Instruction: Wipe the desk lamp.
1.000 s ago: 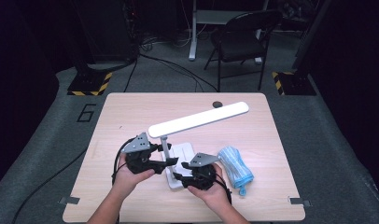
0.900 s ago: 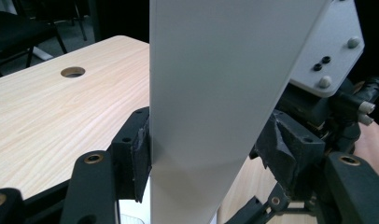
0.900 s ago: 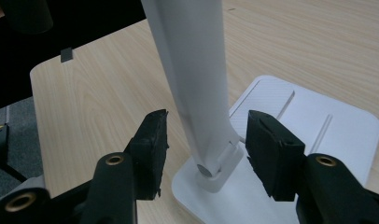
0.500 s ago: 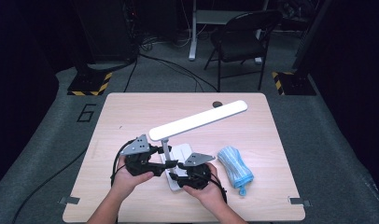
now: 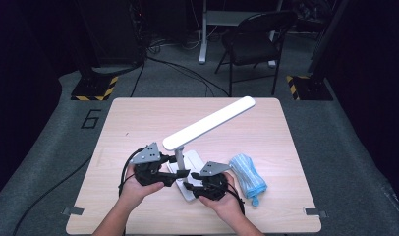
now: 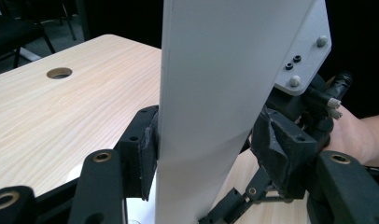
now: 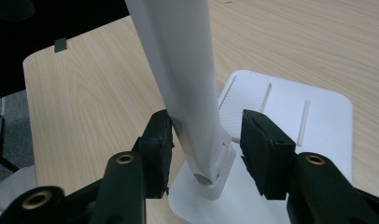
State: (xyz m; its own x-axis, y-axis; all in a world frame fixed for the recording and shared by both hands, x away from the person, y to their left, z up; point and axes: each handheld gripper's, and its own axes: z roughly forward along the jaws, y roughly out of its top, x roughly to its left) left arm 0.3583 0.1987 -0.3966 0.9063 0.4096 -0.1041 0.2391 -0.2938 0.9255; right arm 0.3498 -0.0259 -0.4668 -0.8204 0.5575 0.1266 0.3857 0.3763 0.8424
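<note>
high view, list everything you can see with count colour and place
desk lamp: one, white, mid table, flat base near the front edge, long head slanting up and back to the right
cloth: one, blue and white, rolled, right of the lamp base
table: one, light wood
chair: one, black, on the floor behind the table
left hand-held gripper: one, black, its jaws have been closing around the lamp's arm
right hand-held gripper: one, black, its jaws have been closing around the arm low by the base
</note>
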